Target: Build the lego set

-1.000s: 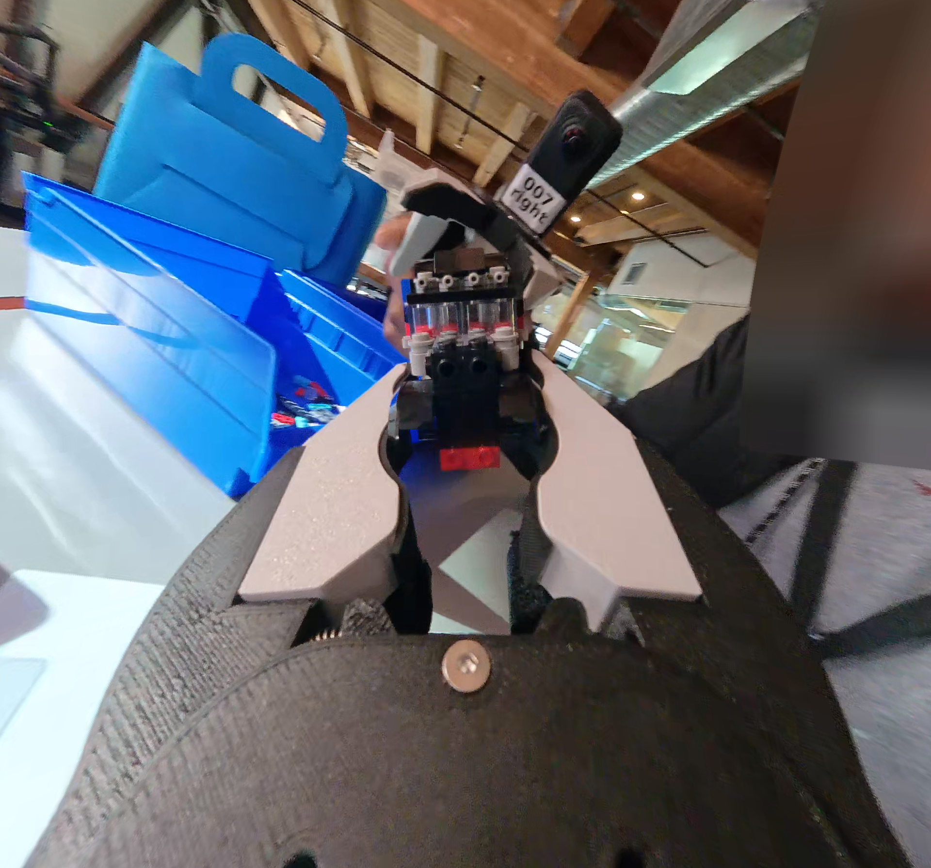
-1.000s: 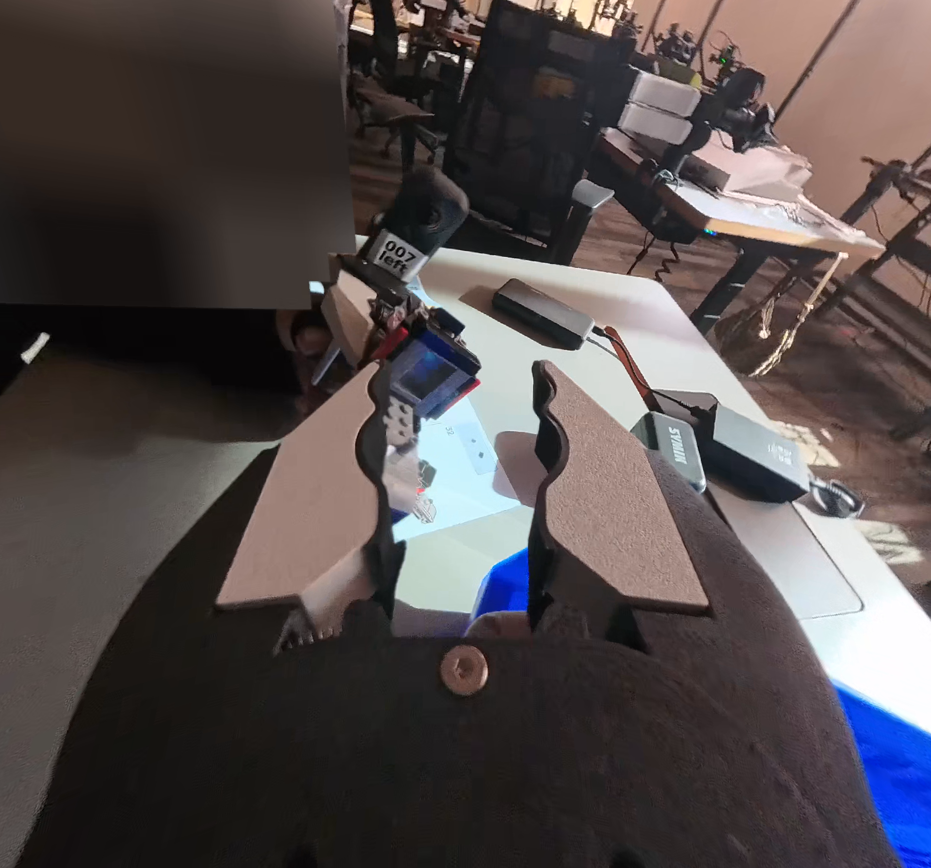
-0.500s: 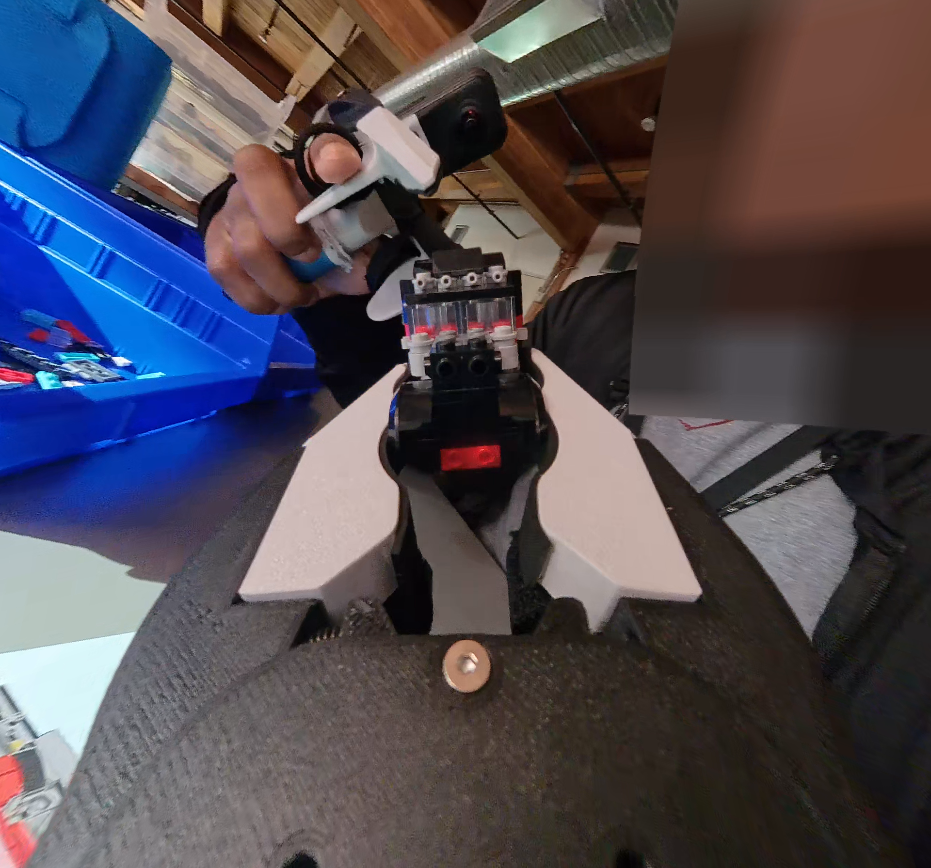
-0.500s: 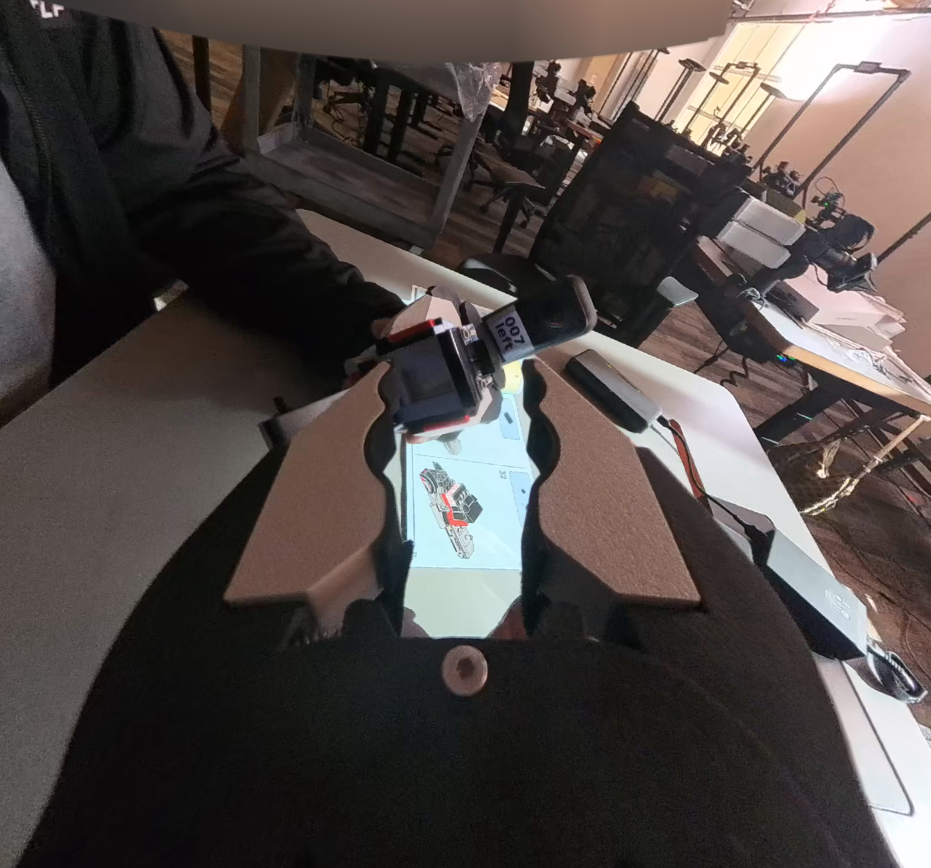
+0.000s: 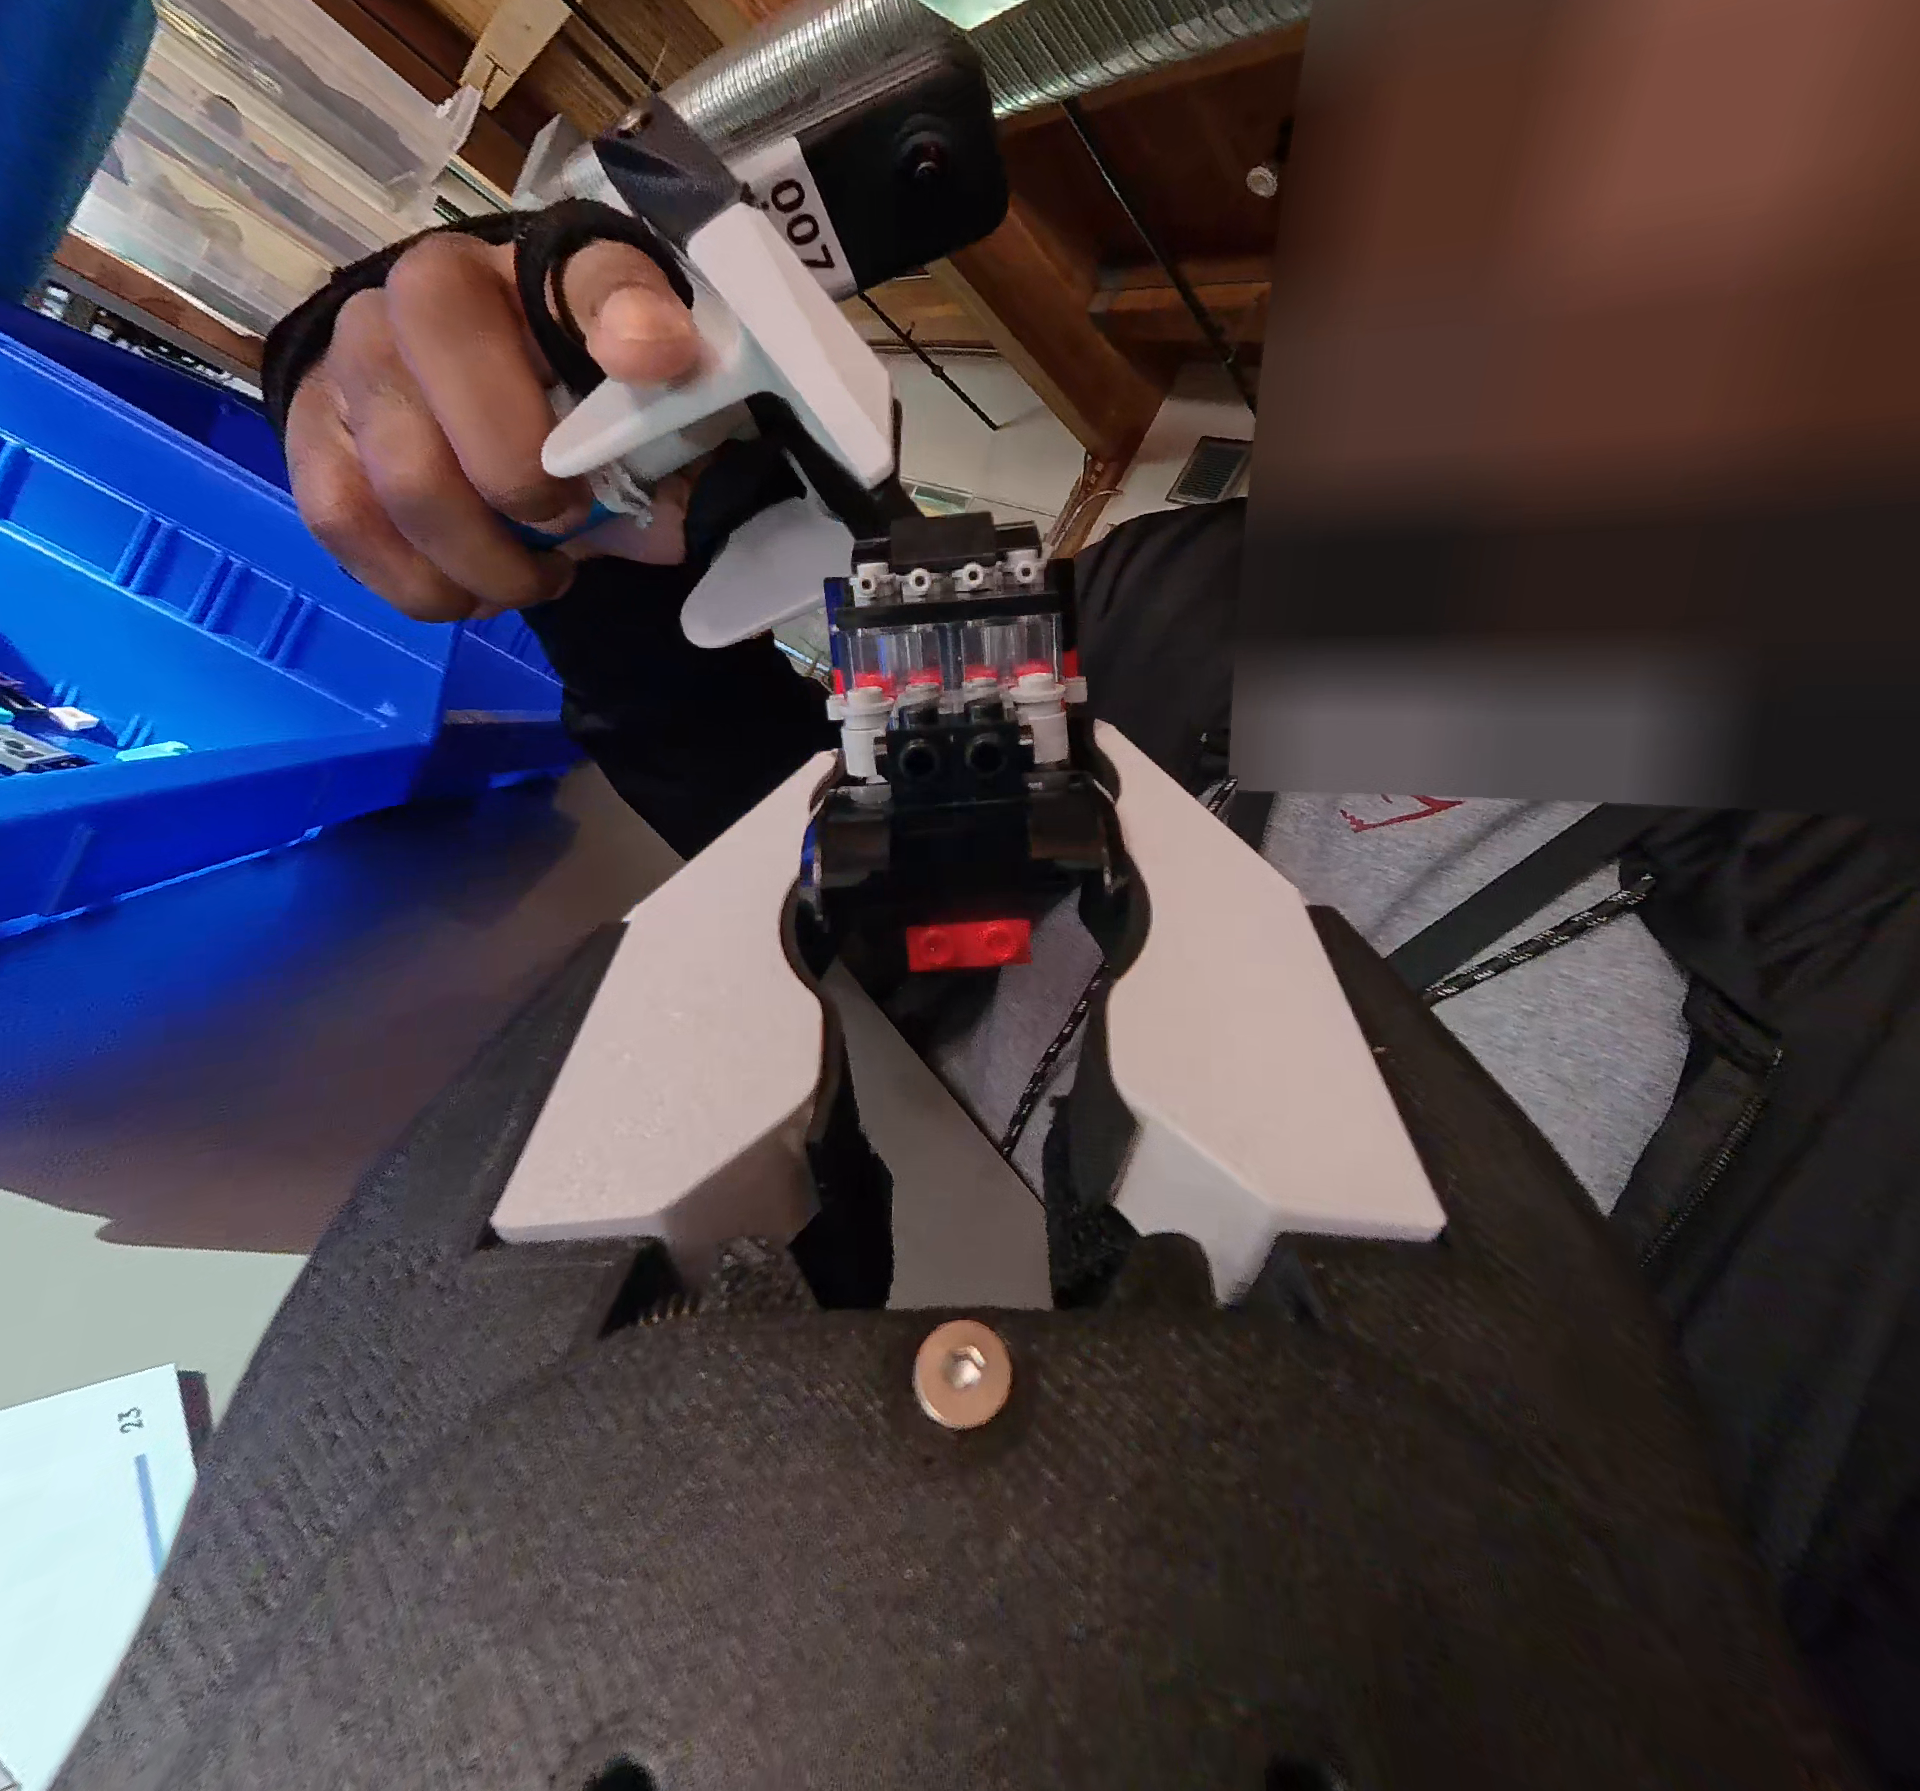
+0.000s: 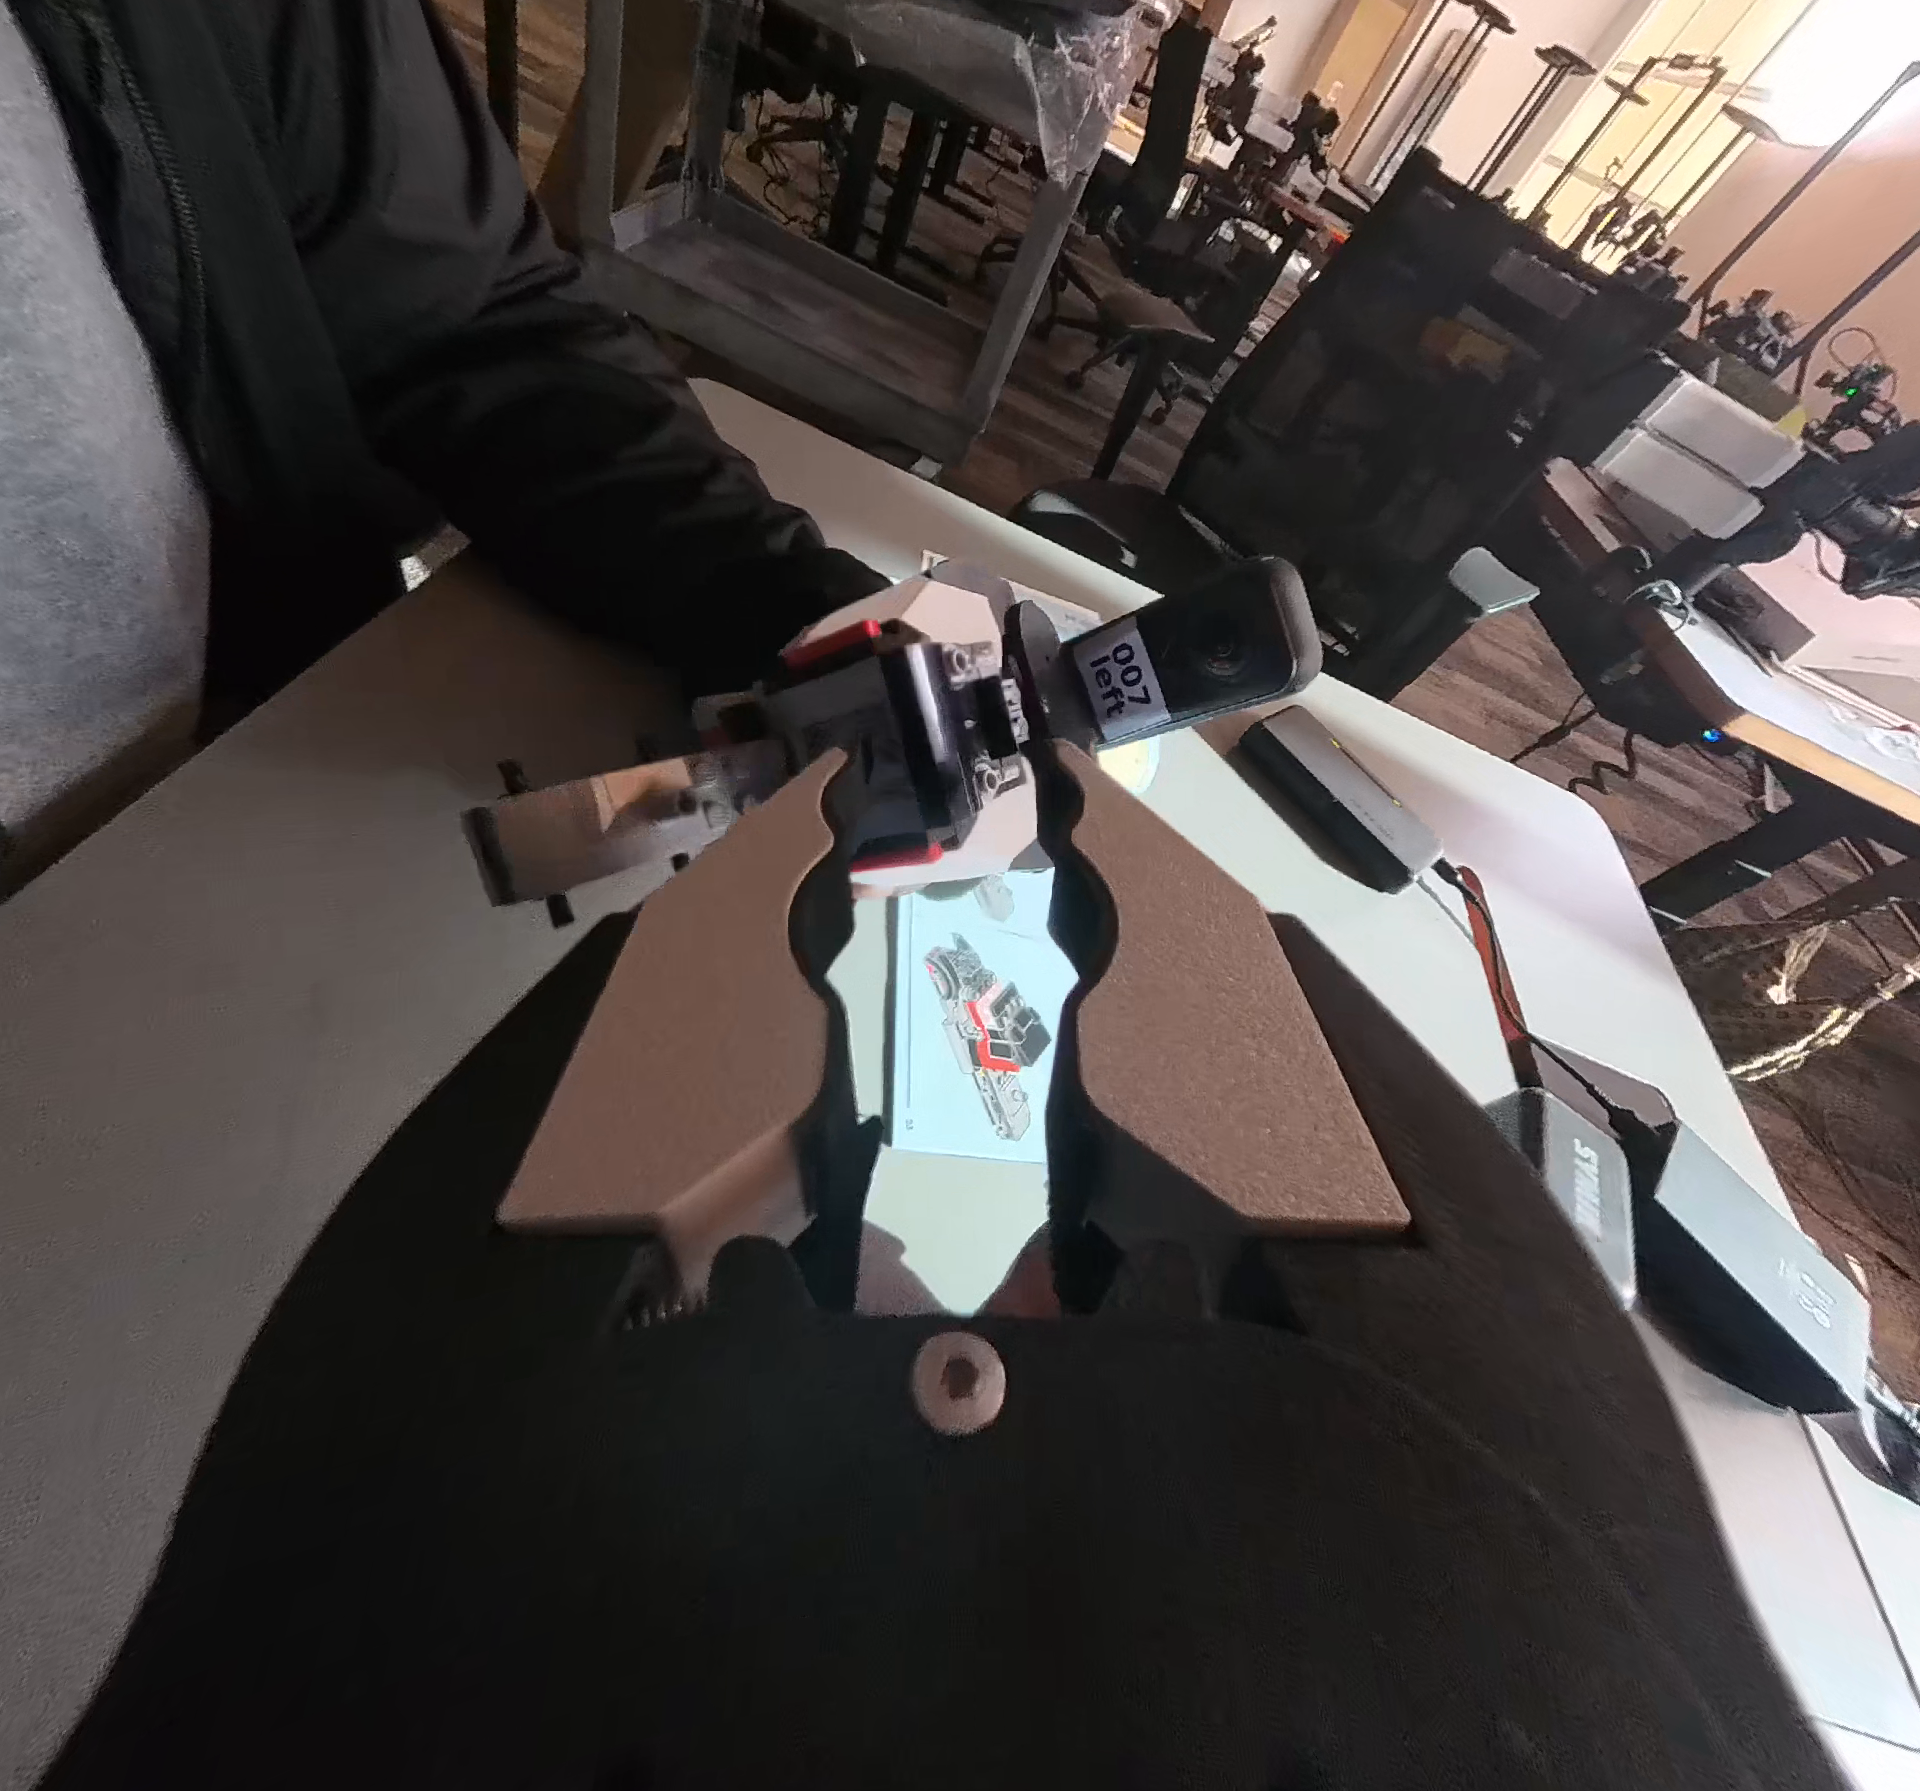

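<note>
A partly built lego model (image 5: 951, 681), black with red and clear pieces, is clamped between the fingertips of my left gripper (image 5: 961, 785) and held in the air. My right gripper (image 5: 821, 526), held by a hand (image 5: 436, 453), meets the model's far end. In the right wrist view, my right gripper (image 6: 940, 765) has its jaws narrowed on the model (image 6: 904, 702) from the side opposite the left gripper, whose camera (image 6: 1195, 661) shows just behind. The model's underside is hidden.
A blue parts bin (image 5: 208, 681) with loose pieces stands at the left. An instruction booklet (image 6: 977, 1045) lies on the white table (image 6: 260, 910) under the grippers. A dark power bank (image 6: 1340, 806) and a cabled black box (image 6: 1714, 1222) lie at the right. The person's black sleeve (image 6: 468, 411) is close behind. My left and right fingertips are right by each other.
My left gripper swung with the model away from the blue bins toward the person. My right gripper moved onto the model and its jaws narrowed around it.
</note>
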